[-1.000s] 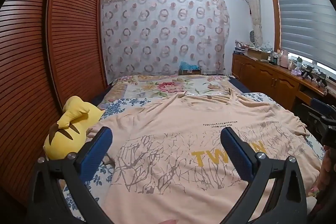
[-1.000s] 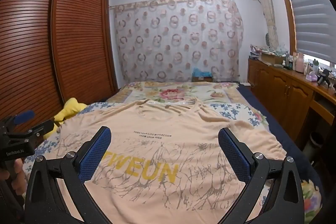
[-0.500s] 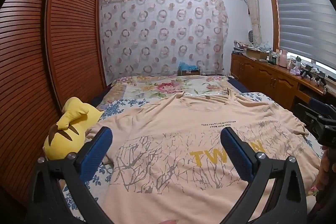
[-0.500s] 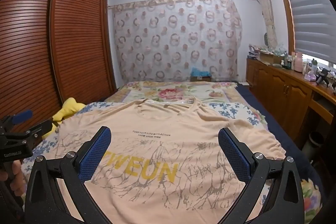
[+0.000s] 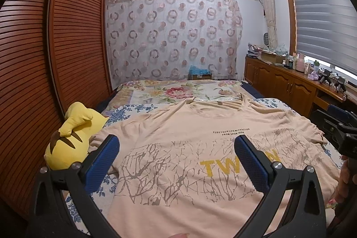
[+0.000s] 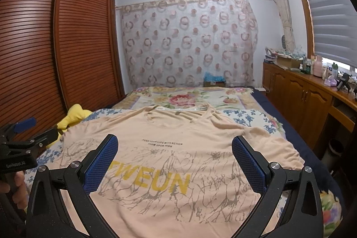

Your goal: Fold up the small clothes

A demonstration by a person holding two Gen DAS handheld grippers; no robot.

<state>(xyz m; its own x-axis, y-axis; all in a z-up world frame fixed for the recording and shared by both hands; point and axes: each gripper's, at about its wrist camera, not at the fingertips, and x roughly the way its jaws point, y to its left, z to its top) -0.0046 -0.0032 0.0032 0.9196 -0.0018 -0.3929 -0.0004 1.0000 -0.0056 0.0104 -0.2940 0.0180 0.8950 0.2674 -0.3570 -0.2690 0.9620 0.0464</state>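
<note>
A peach T-shirt with yellow letters and a grey branch print lies spread flat, front up, on the bed, its collar at the far end; it also shows in the right wrist view. My left gripper is open and empty, held above the shirt's left half. My right gripper is open and empty, held above the shirt's middle. Each gripper shows at the edge of the other's view: the right one and the left one.
A yellow plush toy lies at the bed's left edge next to the wooden slatted wardrobe. A floral bedsheet covers the bed. A wooden cabinet with bottles runs along the right wall under the window.
Both grippers have drifted slightly; the views shift a little. The shirt has not moved.
</note>
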